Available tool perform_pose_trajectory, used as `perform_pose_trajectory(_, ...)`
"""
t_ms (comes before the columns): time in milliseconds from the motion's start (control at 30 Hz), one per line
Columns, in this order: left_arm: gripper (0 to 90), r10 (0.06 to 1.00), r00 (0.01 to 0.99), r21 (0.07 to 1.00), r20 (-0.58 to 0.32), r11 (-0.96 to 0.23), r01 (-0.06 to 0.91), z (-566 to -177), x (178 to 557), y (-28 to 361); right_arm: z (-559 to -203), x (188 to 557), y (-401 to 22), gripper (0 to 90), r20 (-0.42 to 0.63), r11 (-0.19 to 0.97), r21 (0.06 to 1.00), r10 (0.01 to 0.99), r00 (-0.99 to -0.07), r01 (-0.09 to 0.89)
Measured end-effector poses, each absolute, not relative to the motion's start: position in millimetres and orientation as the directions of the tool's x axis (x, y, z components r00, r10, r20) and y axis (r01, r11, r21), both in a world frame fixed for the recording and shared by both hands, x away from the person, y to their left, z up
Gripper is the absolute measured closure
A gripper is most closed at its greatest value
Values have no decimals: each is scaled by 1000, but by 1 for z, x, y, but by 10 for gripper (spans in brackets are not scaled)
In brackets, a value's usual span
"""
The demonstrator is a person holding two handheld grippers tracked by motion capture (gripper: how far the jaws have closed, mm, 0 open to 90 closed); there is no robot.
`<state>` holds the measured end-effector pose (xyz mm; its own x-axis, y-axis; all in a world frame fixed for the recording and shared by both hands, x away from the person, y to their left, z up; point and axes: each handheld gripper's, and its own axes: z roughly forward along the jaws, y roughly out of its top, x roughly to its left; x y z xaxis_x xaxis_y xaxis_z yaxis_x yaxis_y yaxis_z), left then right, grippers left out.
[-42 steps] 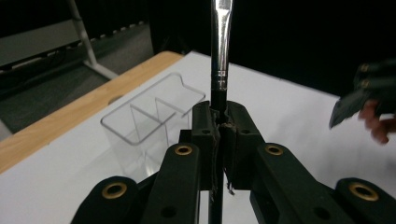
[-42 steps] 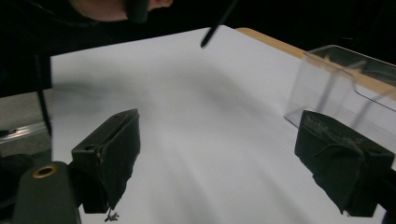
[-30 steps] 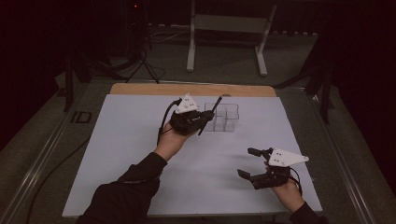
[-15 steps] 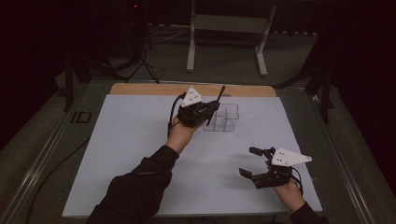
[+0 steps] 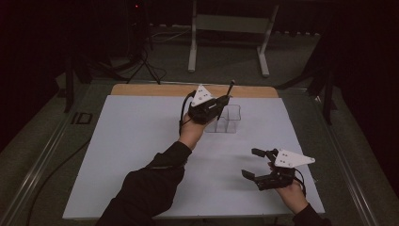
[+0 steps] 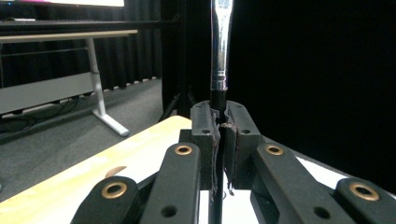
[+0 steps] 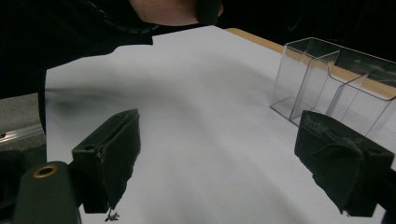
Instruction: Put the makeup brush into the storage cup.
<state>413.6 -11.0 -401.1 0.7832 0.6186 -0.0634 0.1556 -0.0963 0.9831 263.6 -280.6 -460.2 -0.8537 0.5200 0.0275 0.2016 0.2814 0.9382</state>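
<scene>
My left gripper (image 5: 217,105) is shut on a slim brush (image 5: 229,89) with a dark handle and a silver ferrule, held up over the left side of a clear plastic organiser (image 5: 230,118) at the table's far middle. In the left gripper view the jaws (image 6: 223,120) pinch the black handle, and the brush's ferrule (image 6: 220,51) rises straight above them. My right gripper (image 5: 256,165) rests open near the front right of the white sheet, nothing between its pads (image 7: 114,156). The organiser (image 7: 327,79) with its compartments stands beyond it in the right gripper view.
A white sheet (image 5: 141,155) covers most of the table, with a wooden strip (image 5: 150,89) along the far edge. A metal stand (image 5: 230,28) and cables lie on the floor behind. The left sleeve (image 5: 150,183) crosses the sheet's front middle.
The left hand has carried the brush to the right and slightly away, from beside the organiser to over its left side. The right hand has stayed put.
</scene>
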Motion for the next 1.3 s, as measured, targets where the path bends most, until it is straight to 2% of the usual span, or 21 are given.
perform_pose_trajectory(733, 845, 702, 706, 985, -97, -35, 170, -409, 441, -31, -462, 264, -278, 145, 35, 290, 935, 502, -864, 206)
perform_pose_trajectory(900, 845, 731, 670, 976, -129, -25, 215, -422, 451, -37, -463, 264, -278, 145, 42, 288, 934, 499, -866, 211)
perform_pose_trajectory(1300, 844, 762, 632, 958, -141, -55, 280, -437, 455, -47, -462, 264, -279, 145, 40, 286, 936, 495, -868, 206)
